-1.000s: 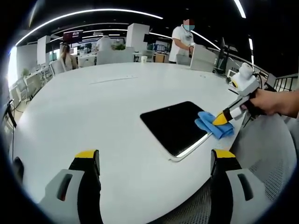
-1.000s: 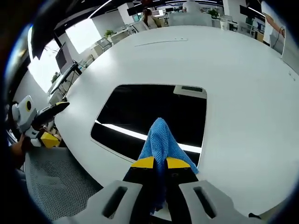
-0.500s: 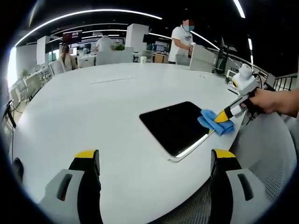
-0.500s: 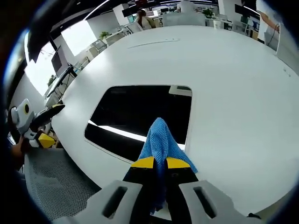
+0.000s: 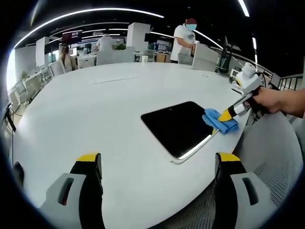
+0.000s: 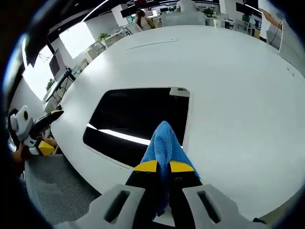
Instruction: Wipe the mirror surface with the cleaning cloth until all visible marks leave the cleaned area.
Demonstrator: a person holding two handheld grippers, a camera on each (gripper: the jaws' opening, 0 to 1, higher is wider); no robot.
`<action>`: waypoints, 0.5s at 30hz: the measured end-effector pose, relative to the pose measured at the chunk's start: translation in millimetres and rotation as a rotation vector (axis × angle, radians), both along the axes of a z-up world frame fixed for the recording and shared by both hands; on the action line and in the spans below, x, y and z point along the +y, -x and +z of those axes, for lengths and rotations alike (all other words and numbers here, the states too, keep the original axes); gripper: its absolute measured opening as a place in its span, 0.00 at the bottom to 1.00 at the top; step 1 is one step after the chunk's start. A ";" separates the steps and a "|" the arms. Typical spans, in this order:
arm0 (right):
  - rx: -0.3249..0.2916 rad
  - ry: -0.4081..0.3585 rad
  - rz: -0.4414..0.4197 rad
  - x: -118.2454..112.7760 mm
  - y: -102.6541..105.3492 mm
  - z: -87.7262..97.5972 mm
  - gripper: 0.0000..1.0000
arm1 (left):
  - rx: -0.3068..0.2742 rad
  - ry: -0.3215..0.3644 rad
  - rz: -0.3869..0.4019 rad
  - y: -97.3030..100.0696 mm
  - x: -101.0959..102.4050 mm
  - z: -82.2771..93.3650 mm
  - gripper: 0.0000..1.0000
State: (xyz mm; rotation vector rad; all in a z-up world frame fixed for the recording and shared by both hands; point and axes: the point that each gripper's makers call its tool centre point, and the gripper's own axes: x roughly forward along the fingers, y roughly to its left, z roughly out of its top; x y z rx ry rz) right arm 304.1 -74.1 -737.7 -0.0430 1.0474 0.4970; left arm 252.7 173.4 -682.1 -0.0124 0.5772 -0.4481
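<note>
Bench (image 5: 95, 109) first: a broad white round top, taking up most of both views, with an office floor of desks and people behind it. Mirror (image 5: 178, 128) next, a dark rectangular slab lying flat on the bench near the edge closest to the person, its surface black with one bright streak of ceiling light across it; in the right gripper view the mirror (image 6: 138, 121) sits just ahead of the fingers. Right gripper (image 6: 163, 167) now: yellow-tipped fingers pinched together on the blue cleaning cloth (image 6: 164, 143), which bunches up between them and fans out forward, its front edge lying at the mirror's near corner. From the left gripper view, the same right gripper (image 5: 225, 114) comes in from the right, held in a hand (image 5: 269, 101), pressing the cleaning cloth (image 5: 220, 122) down at the mirror's right-hand edge, partly on the glass, partly on the bench. Left gripper (image 5: 159, 164): fingers spread wide apart, nothing between them, hanging over bare bench short of the mirror.
</note>
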 end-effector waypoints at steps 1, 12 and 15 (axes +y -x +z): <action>-0.004 0.002 0.000 0.5 -3.1 -0.1 0.01 | 0.002 0.000 0.000 0.2 -0.1 -0.4 0.97; -0.024 0.029 -0.010 6.2 -44.6 0.5 0.01 | -0.023 -0.014 0.013 -2.8 3.6 2.6 0.98; -0.021 0.034 -0.007 7.6 -56.5 0.7 0.01 | -0.027 0.001 0.021 -3.2 3.4 4.5 0.99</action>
